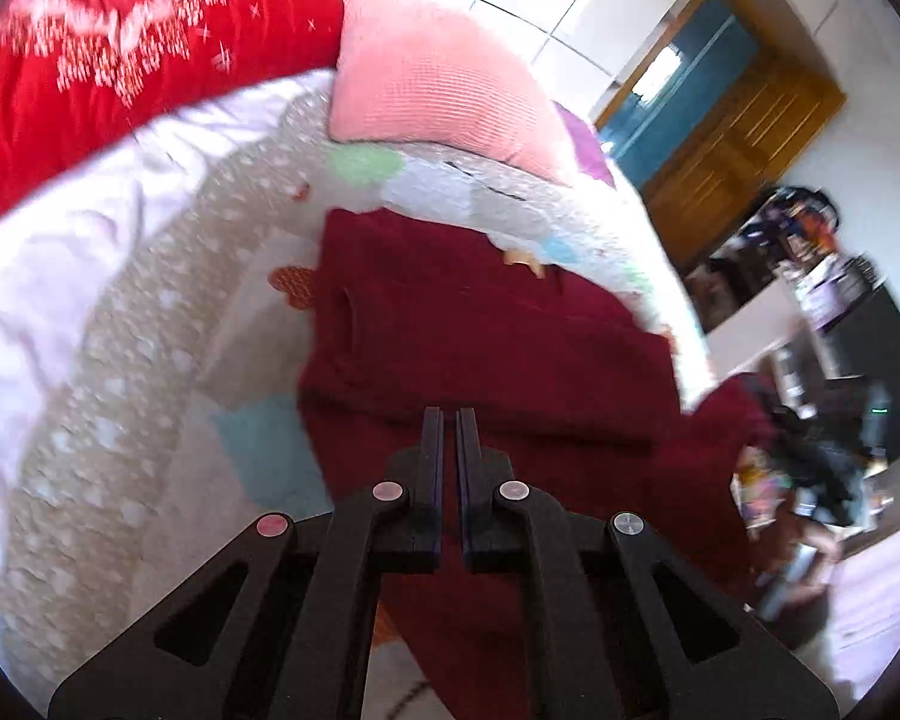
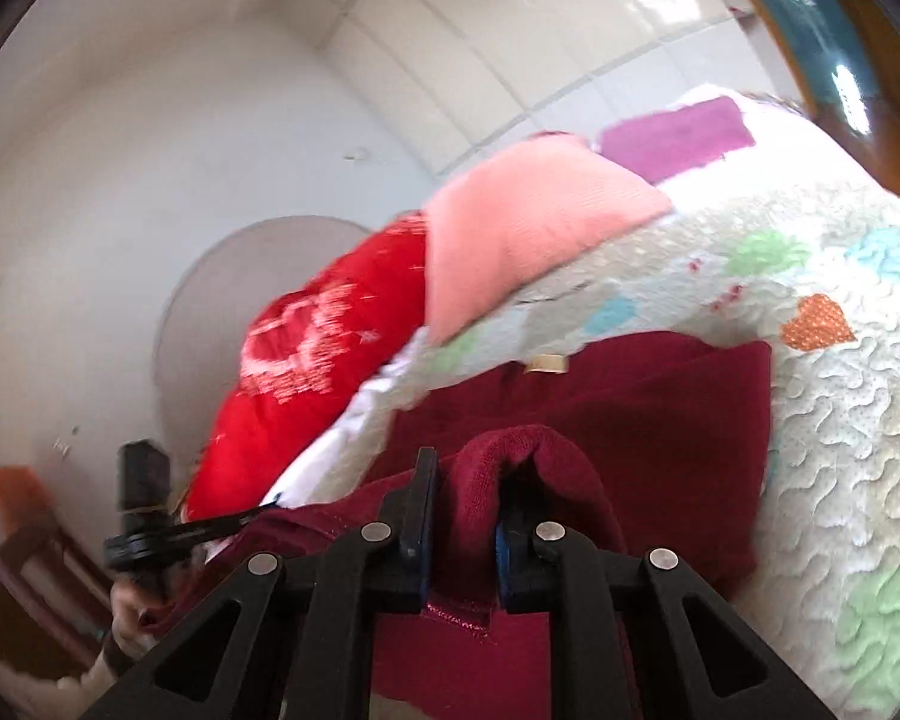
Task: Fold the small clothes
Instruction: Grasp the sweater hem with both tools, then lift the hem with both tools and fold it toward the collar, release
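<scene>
A dark red garment (image 1: 498, 324) lies spread on the quilted bedspread (image 1: 150, 324), with a small tan label (image 2: 546, 365) at its far edge. In the left wrist view my left gripper (image 1: 450, 415) is shut, its fingers lying over the cloth. The right wrist view shows the left gripper (image 2: 258, 516) at the garment's lifted left edge, pinching it. My right gripper (image 2: 468, 471) is shut on a bunched fold of the dark red garment (image 2: 660, 408), which bulges up between its fingers (image 2: 423, 480). The near hem hangs raised between the two grippers.
A red pillow (image 1: 120, 60) and a pink pillow (image 1: 432, 84) lie at the head of the bed, and a purple cloth (image 2: 678, 132) lies beyond them. A wooden door (image 1: 732, 120) and a cluttered shelf (image 1: 810, 264) stand to the right. A hand (image 2: 129, 606) holds the left gripper.
</scene>
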{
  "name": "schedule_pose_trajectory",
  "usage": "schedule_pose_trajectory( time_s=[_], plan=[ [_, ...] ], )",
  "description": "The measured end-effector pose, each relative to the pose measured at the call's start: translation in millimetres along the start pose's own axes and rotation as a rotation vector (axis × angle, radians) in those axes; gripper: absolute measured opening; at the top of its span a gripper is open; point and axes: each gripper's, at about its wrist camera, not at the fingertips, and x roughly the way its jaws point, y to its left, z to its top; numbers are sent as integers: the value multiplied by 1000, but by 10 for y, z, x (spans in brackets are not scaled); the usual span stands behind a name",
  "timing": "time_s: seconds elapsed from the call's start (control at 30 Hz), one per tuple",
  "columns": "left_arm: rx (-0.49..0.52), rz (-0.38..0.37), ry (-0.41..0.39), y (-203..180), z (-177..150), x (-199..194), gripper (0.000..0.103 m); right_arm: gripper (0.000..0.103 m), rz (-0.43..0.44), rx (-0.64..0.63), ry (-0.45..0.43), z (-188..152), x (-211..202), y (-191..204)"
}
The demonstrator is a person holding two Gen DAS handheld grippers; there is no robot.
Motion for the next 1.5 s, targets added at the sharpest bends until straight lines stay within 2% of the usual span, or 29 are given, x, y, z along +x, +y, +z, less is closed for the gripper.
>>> schedule_pose_trajectory(
  time_s=[0.07, 0.1, 0.13, 0.2, 0.27, 0.33, 0.4, 0.53, 0.7, 0.73, 0.83, 0.93, 0.97, 1.0, 1.03, 1.1, 1.2, 1.37, 1.5],
  plan=[
    [-17, -12, 11, 49, -93, -64, 9, 14, 13, 20, 14, 22, 92, -54],
    [-35, -30, 22, 94, -140, -97, 26, 14, 4, 8, 24, 15, 133, -56],
    [-59, -55, 38, 124, -199, -132, 51, 14, -5, -1, 31, -2, 167, -58],
    [-119, -150, 31, 172, -348, -268, 69, 14, -9, -1, 47, -29, 231, -49],
    [-114, -203, 5, 180, -507, -432, 72, 14, -19, -5, 58, -37, 295, -50],
    [-46, -187, -5, 130, -679, -578, 82, 14, -18, -17, 64, -43, 322, -47],
    [21, -178, 17, 88, -879, -655, 84, 14, -20, -26, 70, -35, 330, -42],
    [128, -177, 100, -30, -1256, -676, 84, 14, -16, -28, 73, -9, 316, -28],
    [239, -228, 73, -255, -1556, -693, 84, 14, -33, -27, 88, -16, 317, -36],
    [257, -224, 61, -299, -1571, -667, 84, 14, -35, -24, 90, -16, 314, -43],
    [282, -146, 61, -407, -1496, -429, 84, 14, -38, -16, 91, -17, 300, -52],
    [256, -165, 23, -443, -1359, -240, 83, 14, -37, -7, 87, -29, 268, -62],
    [246, -178, 6, -459, -1295, -188, 80, 14, -39, -7, 86, -35, 258, -63],
    [245, -175, -7, -478, -1224, -140, 59, 14, -42, -9, 88, -38, 250, -65],
    [255, -159, -11, -494, -1141, -98, 33, 14, -46, -12, 89, -39, 247, -64],
    [274, -87, -19, -517, -910, -17, 17, 14, -55, -18, 89, -16, 237, -62],
    [222, -55, -58, -460, -436, 42, 12, 14, -57, -27, 71, 78, 245, -45],
    [195, 45, -140, -409, 477, 263, 9, 14, -97, -31, 30, 318, 400, -68],
    [233, 201, -189, -396, 968, 712, 7, 14, -191, -58, 9, 527, 621, -147]
  ],
)
